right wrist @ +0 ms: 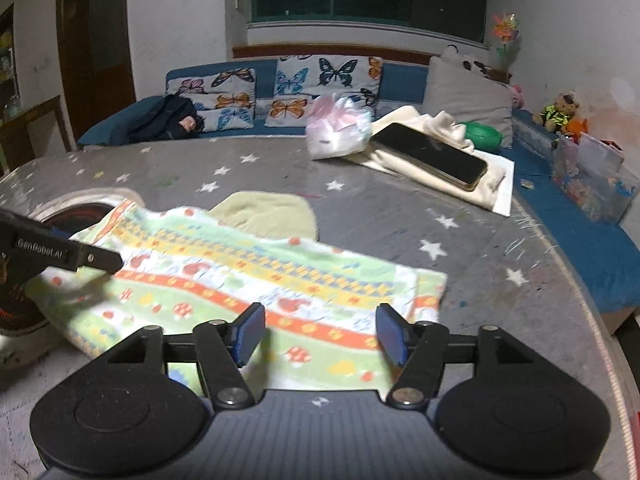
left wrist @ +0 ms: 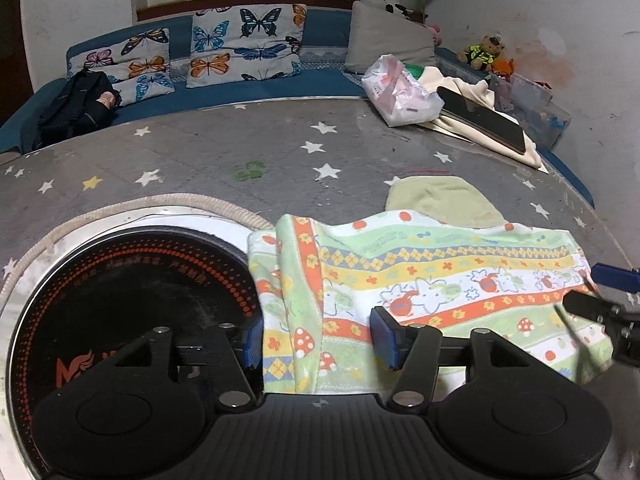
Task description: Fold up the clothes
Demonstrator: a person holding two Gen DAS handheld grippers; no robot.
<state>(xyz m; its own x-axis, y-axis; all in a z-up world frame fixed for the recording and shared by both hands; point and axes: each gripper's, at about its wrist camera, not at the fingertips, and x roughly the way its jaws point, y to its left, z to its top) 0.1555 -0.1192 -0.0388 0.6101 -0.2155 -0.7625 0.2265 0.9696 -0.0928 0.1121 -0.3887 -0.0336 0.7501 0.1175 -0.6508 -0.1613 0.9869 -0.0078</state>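
Patterned towel (right wrist: 248, 276) flat on starred table (right wrist: 400, 216); left gripper (left wrist: 316, 338) and right gripper (right wrist: 320, 334) above it, jaws wide, holding nothing. Risk: left edge overlapping cooktop (left wrist: 132, 300), likely to snag or bunch.

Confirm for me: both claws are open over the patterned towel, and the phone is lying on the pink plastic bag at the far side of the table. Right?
Not quite. The phone lies on the cream cloth, beside the pink plastic bag, as the right wrist view shows. The rest holds: the left claw and right claw are both open over the patterned towel.
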